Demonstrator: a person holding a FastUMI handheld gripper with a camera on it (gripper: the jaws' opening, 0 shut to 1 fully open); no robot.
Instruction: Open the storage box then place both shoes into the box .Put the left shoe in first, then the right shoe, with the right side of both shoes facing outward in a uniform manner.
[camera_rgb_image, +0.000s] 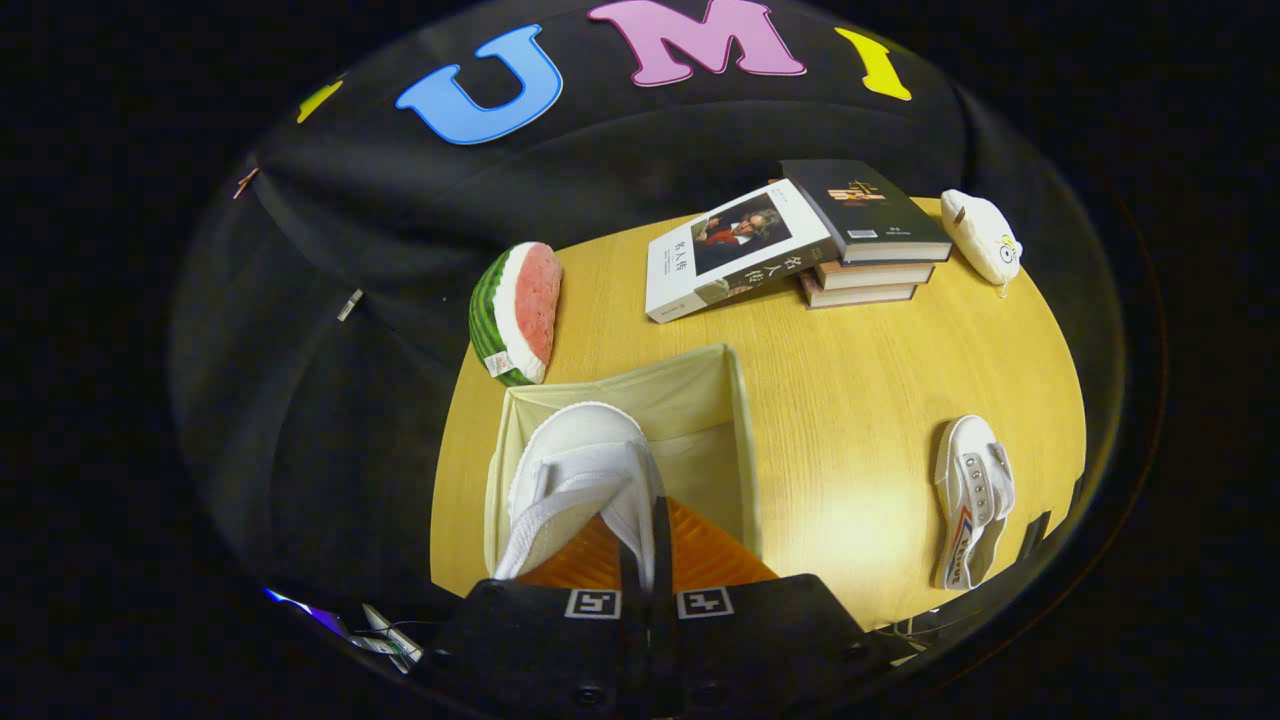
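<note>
Gripping a white shoe (580, 470) by a fold of its upper, gripper (640, 545) fingers drawn close together with the fabric pinched between them. Held toe-forward just ahead of the fingers, above the open cream fabric storage box (735, 430), which sits directly beneath and ahead of the jaws on the wooden table (860, 400). Well off to the right of the fingers, lying on the tabletop: the second white shoe (972, 500), with striped side trim. Beyond the box, far ahead of the jaws: a stack of books (860, 250) with one book (735, 250) leaning against it, plus a small white plush toy (982, 236) to their right. Ahead and left of the fingers, at the table's edge: a watermelon-slice cushion (518, 312), standing on edge.
</note>
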